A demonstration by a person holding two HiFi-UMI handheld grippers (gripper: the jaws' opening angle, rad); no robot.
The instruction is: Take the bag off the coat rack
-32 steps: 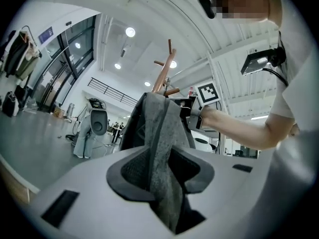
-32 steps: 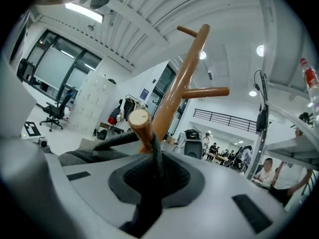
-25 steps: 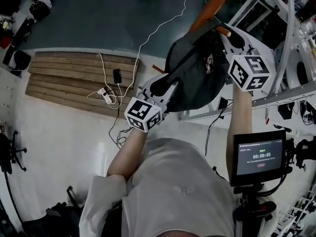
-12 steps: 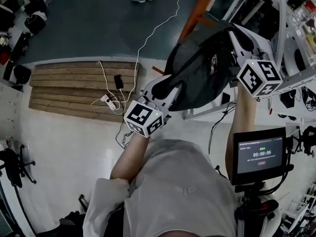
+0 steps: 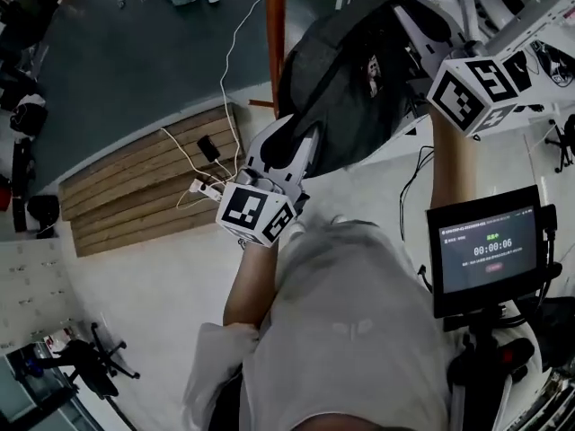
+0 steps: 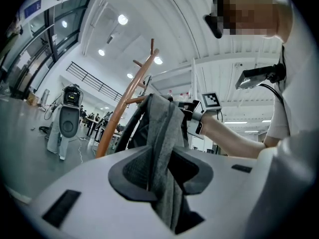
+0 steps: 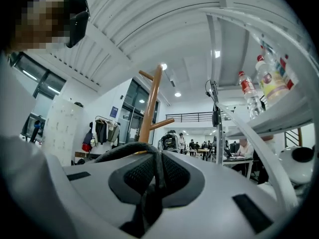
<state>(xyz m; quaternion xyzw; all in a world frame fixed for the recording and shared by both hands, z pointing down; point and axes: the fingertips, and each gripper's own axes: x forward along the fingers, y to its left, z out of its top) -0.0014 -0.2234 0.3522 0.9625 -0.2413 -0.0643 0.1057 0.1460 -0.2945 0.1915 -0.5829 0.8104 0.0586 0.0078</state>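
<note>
A dark grey bag (image 5: 346, 70) hangs in the air between my two grippers, right of the orange wooden coat rack (image 5: 274, 34) and apart from its post. My left gripper (image 5: 292, 146) is shut on the bag's lower part. In the left gripper view grey fabric (image 6: 159, 133) is pinched between the pads of that gripper (image 6: 162, 176), with the rack (image 6: 124, 103) behind. My right gripper (image 5: 422, 25) is higher up and shut on the bag's black strap (image 7: 124, 151), which loops out of the gripper (image 7: 155, 176) in front of the rack (image 7: 149, 103).
A white shelving frame (image 5: 539, 7) with bottles (image 7: 249, 91) stands close on the right. A monitor (image 5: 490, 250) on a stand is at my right side. A wooden platform (image 5: 144, 182) with a power strip and cables (image 5: 202, 187) lies on the floor at the left.
The bag and both grippers have come away from the rack's pegs; the post now stands to the bag's left. Both grips stay the same.
</note>
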